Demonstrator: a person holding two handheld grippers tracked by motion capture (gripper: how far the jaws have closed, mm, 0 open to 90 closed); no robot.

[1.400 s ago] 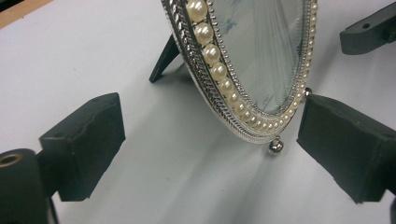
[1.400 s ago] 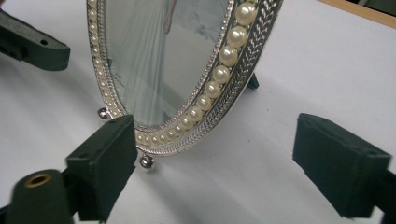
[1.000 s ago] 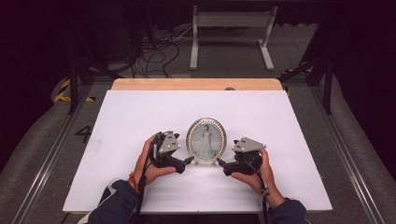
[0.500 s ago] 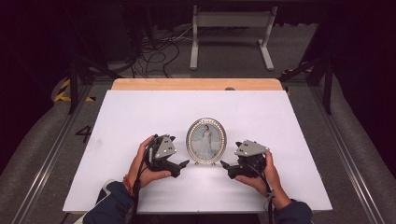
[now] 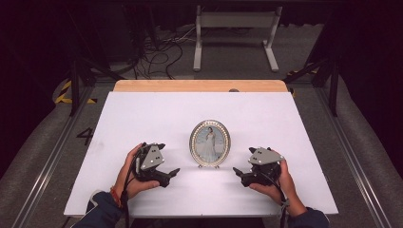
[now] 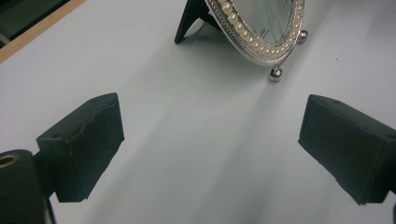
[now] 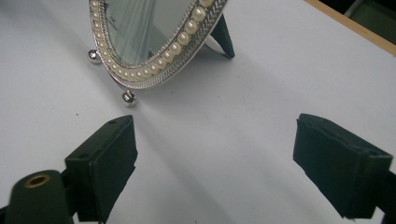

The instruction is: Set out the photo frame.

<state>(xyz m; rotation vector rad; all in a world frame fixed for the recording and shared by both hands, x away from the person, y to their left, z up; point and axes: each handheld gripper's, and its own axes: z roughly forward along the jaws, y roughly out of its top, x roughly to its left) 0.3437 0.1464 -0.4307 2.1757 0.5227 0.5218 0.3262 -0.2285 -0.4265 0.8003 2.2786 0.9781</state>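
The white surface [image 5: 142, 118] stretches wide in front of you, with a wooden strip [image 5: 199, 85] along its far edge. Standing upright near the middle, a little toward your near side, is the oval picture frame [image 5: 210, 143], its face turned to you and showing a figure in a white dress. It sits between your two grippers and touches neither.

Your left gripper [image 5: 167, 175] is to the left of the frame and slightly nearer to you, resting low over the surface and pointing right toward the frame's base. In the left gripper view its fingers [image 6: 81, 144] are spread wide apart with nothing but bare surface between them, and the frame [image 6: 261, 28] stands ahead, just beyond the tips.

Your right gripper [image 5: 240, 175] mirrors it on the right, pointing left at the frame. In the right gripper view the fingers [image 7: 105, 163] are wide open too, holding nothing, with the frame [image 7: 154, 42] ahead and to the left.

Now the small stuff: a row of pearl beads [image 7: 187, 35] runs round the silver rim, the black easel stand [image 6: 189, 21] props the frame from behind, and little silver ball feet [image 6: 276, 73] rest on the surface.
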